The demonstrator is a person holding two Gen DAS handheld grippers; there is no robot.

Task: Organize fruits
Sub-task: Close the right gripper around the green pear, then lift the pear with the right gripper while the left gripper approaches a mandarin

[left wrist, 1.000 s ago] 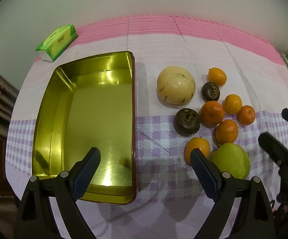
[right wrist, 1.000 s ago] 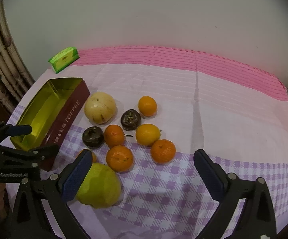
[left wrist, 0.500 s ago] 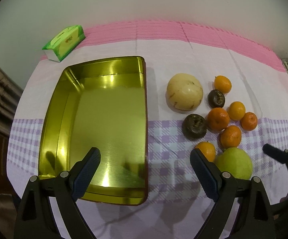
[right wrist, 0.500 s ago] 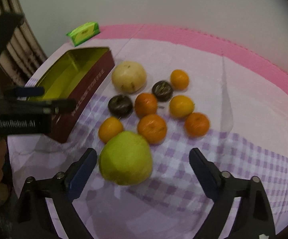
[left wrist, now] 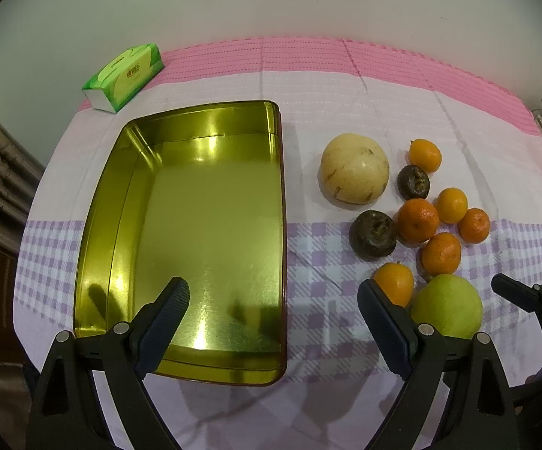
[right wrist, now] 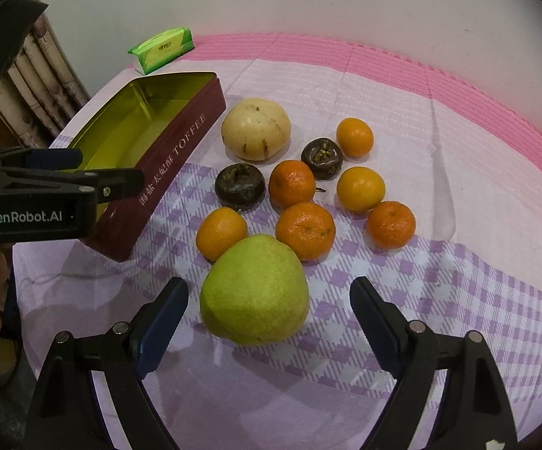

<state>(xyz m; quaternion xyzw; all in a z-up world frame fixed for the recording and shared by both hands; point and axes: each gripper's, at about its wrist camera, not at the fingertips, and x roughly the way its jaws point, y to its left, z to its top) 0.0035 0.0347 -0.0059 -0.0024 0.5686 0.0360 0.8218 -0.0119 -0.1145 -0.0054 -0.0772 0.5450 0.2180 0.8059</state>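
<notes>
A gold-lined tin (left wrist: 196, 225) with maroon walls (right wrist: 173, 157) lies open and holds nothing. To its right sits a fruit cluster: a pale melon (left wrist: 354, 173) (right wrist: 256, 129), a green pear (left wrist: 446, 306) (right wrist: 254, 294), two dark brown fruits (right wrist: 239, 186) and several oranges (right wrist: 304, 230). My left gripper (left wrist: 274, 311) is open over the tin's near right corner. My right gripper (right wrist: 269, 303) is open, its fingers on either side of the pear's near end without touching it. The right gripper's fingers (left wrist: 514, 296) show at the left view's edge.
A green tissue pack (left wrist: 125, 71) (right wrist: 162, 49) lies at the table's far left. The cloth (right wrist: 439, 150) is pink at the back and purple-checked in front. A white wall stands behind. The table edge falls away at the left by a curtain (right wrist: 42, 75).
My right gripper swung left and lowered toward the pear, which now sits between its open fingers. My left gripper shifted slightly left and back; the tin now sits nearer the view's centre.
</notes>
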